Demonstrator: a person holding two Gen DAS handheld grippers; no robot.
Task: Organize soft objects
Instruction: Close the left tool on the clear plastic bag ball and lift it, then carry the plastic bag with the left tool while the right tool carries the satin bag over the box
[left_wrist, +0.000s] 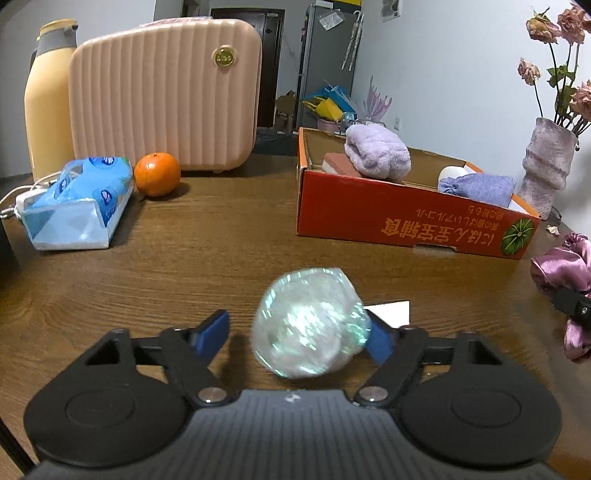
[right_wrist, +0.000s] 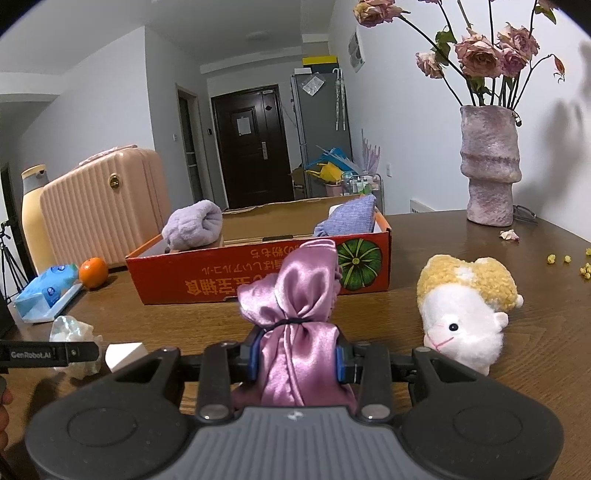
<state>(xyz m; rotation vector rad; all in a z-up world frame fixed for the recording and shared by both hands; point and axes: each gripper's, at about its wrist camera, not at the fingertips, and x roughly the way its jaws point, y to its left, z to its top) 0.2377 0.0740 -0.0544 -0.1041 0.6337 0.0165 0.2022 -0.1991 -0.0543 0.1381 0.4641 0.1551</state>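
Observation:
My left gripper (left_wrist: 297, 334) is open; a shiny iridescent crumpled ball (left_wrist: 312, 325) sits between its blue pads, blurred, close against the right pad. It also shows in the right wrist view (right_wrist: 75, 341). My right gripper (right_wrist: 295, 356) is shut on a pink satin pouch (right_wrist: 295, 314), also seen at the right edge of the left wrist view (left_wrist: 565, 273). The orange cardboard box (left_wrist: 369, 214) holds a lilac fluffy towel roll (left_wrist: 378, 151) and a lavender cloth bag (left_wrist: 478, 186). A yellow-and-white plush sheep (right_wrist: 467, 306) lies on the table right of my right gripper.
A pink suitcase (left_wrist: 166, 96), a yellow thermos (left_wrist: 46, 99), an orange (left_wrist: 157, 174) and a blue tissue pack (left_wrist: 77, 201) stand at the back left. A vase of dried roses (right_wrist: 489, 166) stands at the back right. A white paper piece (left_wrist: 391, 312) lies by the ball.

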